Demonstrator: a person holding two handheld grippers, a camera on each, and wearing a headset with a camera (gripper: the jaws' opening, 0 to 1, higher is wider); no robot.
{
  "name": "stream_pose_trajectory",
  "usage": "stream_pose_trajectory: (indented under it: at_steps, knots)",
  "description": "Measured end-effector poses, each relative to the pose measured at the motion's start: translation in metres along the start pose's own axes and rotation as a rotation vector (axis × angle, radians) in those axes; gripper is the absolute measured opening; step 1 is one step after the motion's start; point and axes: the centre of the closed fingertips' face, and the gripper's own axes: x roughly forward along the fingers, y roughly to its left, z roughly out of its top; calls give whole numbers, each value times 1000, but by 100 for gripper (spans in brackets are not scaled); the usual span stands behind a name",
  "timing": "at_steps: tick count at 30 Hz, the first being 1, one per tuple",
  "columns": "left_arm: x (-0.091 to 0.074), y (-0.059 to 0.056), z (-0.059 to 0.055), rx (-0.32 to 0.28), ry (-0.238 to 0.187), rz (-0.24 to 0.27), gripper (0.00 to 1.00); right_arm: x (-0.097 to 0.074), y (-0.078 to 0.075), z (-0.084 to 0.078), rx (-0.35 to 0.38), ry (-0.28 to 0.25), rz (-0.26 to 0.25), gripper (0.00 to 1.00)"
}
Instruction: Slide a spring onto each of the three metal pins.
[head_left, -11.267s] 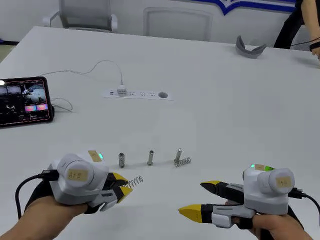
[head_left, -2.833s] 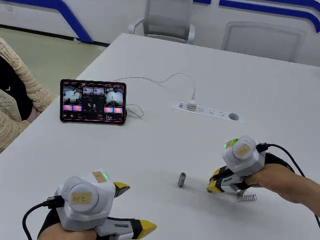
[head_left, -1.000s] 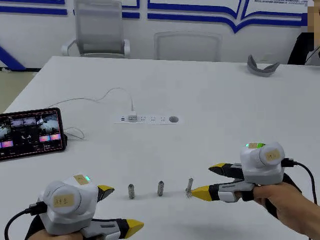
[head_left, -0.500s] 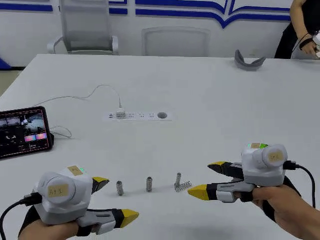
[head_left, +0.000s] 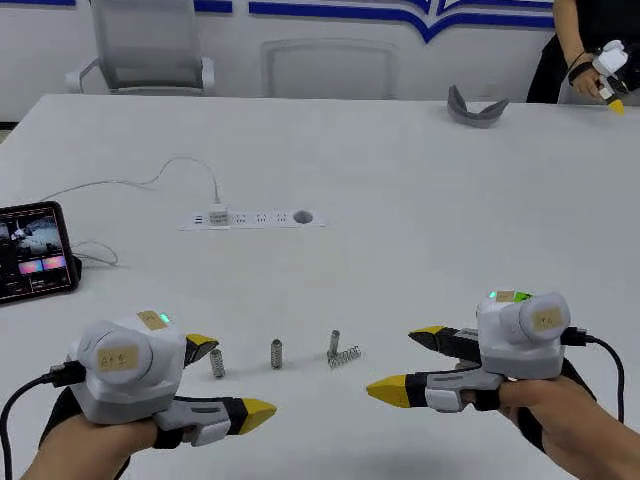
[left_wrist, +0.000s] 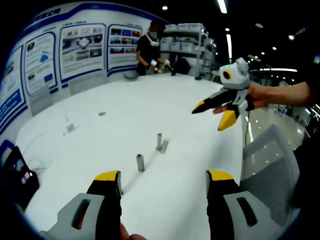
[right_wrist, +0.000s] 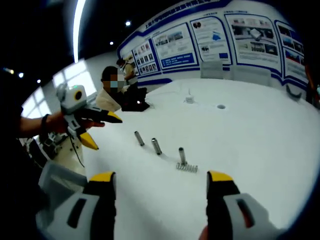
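Vs approx 11 s back, the left gripper (head_left: 230, 378) no longer carries a spring, and the middle pin (head_left: 276, 353) now looks coiled, same as the left pin (head_left: 217, 363). Vs 1 s back, the right gripper (head_left: 405, 362) has pulled its lower tip away from the right pin (head_left: 333, 343). Both grippers hang low over the white table (head_left: 420, 220) w/ jaws spread wide and nothing btwn them, one each side of the row. Prob a pause to line up the last pick.

The 3 pins stand upright in a short row, spaced apart, so a jaw can get at each w/o knocking its neighbour. The right pin is bare. The loose spring (head_left: 346, 354) lies on its side just beside that pin's foot, on the right gripper's side, so it's handy for that gripper, I'd say. 2 of 3 done, by the look.

Writing: each gripper has a tan sticker (head_left: 117, 359) on its round housing w/ handwritten marks too small to read. The wall posters (right_wrist: 220, 30) carry print, not legible. The tablet (head_left: 35, 250) at the table's left edge shows small camera feeds but no readable text. A cable runs from it toward the power strip (head_left: 250, 218), presumably to keep it charged. No brand name readable.
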Motion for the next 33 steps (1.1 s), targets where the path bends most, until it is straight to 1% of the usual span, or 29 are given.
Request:
stream_pose_trajectory:
  at_steps: [3, 9, 21, 23, 28, 33]
  knots:
    - [3, -4, 2, 5, 0, -8, 70, -3, 2, -3, 5, 1, 1, 76]
    - [14, -11, 5, 21, 7, -29, 70, -12, 5, -7, 13, -2, -5, 76]
    - [38, -25, 15, 55, 16, -77, 69, -25, 0, -17, 38, -6, -31, 77]
    - [42, -26, 17, 59, 18, -71, 67, -27, 0, -18, 46, -7, -36, 77]
    - [56, -31, 23, 69, 19, -90, 67, -32, 3, -20, 58, -16, -39, 77]
    - [73, -39, 23, 83, 34, -114, 67, -40, 2, -21, 73, -27, -51, 77]
